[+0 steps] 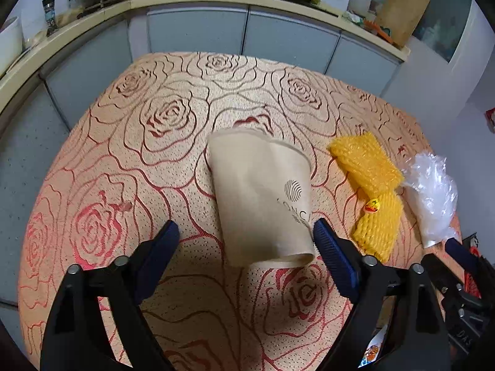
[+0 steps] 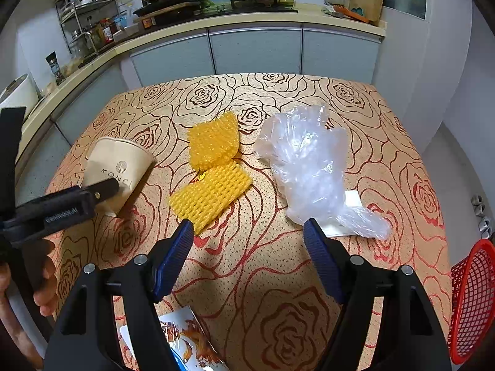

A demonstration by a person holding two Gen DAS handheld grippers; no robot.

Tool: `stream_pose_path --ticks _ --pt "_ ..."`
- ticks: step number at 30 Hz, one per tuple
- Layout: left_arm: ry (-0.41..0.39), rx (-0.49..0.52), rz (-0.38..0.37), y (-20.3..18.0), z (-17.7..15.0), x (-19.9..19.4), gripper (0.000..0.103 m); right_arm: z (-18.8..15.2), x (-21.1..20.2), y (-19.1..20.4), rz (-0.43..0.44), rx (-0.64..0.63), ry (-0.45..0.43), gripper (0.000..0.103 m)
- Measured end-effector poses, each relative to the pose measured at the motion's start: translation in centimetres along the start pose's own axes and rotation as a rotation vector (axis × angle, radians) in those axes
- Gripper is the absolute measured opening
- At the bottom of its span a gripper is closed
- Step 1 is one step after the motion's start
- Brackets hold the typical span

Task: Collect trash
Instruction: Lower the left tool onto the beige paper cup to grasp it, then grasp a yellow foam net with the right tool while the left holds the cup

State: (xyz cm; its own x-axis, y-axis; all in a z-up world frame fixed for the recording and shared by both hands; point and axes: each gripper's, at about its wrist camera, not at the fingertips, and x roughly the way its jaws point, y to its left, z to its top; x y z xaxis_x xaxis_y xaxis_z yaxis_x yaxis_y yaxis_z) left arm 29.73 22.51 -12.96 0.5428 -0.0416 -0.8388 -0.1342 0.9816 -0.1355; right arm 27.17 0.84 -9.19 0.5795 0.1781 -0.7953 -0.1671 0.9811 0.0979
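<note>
Red mesh plastic basket (image 2: 473, 303): cut off at right edge | printed snack wrapper (image 2: 188, 340): lower left, partly behind gripper arm, cut by bottom edge | flat white card (image 2: 352, 204): largely hidden under crumpled clear plastic bag (image 2: 309, 167)

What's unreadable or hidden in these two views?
- Paper cup: the left view shows only its side, so contents stay unseen; right finger covers the logo's end.
- Snack wrapper: right view, cut by the frame edge and gripper.
- Red basket: right view, cropped, inside unseen.
- White card: mostly under the plastic bag.
</note>
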Motion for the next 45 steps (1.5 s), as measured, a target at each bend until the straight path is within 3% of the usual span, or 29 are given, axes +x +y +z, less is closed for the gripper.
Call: stream_pose_path --ticks 3,13,18,26,29,35,41,45 --pt "0.031 -0.015 -0.01 0.4 -0.3 0.9 0.06 0.1 0.1 0.0 -0.002 0.0 0.002 0.071" --pt "-0.021 -0.011 -0.054 0.8 -0.9 -0.4 0.059 0.2 0.6 0.0 0.002 0.001 0.006 0.071" --pt "-0.042 -0.021 -0.101 1.1 -1.3 -1.9 0.075 0.4 0.8 0.3 0.007 -0.005 0.005 0.071" --pt "-0.054 -0.02 -0.103 1.4 -1.6 -3.4 0.076 1.1 0.9 1.1 0.02 -0.014 -0.001 0.071" --pt "-0.074 -0.021 -0.085 1.8 -1.2 -3.9 0.082 1.3 0.9 1.3 0.021 -0.016 0.0 0.071" --pt "-0.093 -0.035 -0.07 2.8 0.2 -4.1 0.083 1.4 1.0 1.4 0.018 -0.013 0.002 0.071" --pt "-0.05 -0.062 -0.076 3.6 2.7 -1.8 0.084 1.5 1.0 1.4 0.017 -0.014 0.001 0.071" --pt "-0.023 -0.02 -0.055 2.8 3.2 -0.3 0.084 1.6 1.4 1.4 0.013 -0.011 0.008 0.071"
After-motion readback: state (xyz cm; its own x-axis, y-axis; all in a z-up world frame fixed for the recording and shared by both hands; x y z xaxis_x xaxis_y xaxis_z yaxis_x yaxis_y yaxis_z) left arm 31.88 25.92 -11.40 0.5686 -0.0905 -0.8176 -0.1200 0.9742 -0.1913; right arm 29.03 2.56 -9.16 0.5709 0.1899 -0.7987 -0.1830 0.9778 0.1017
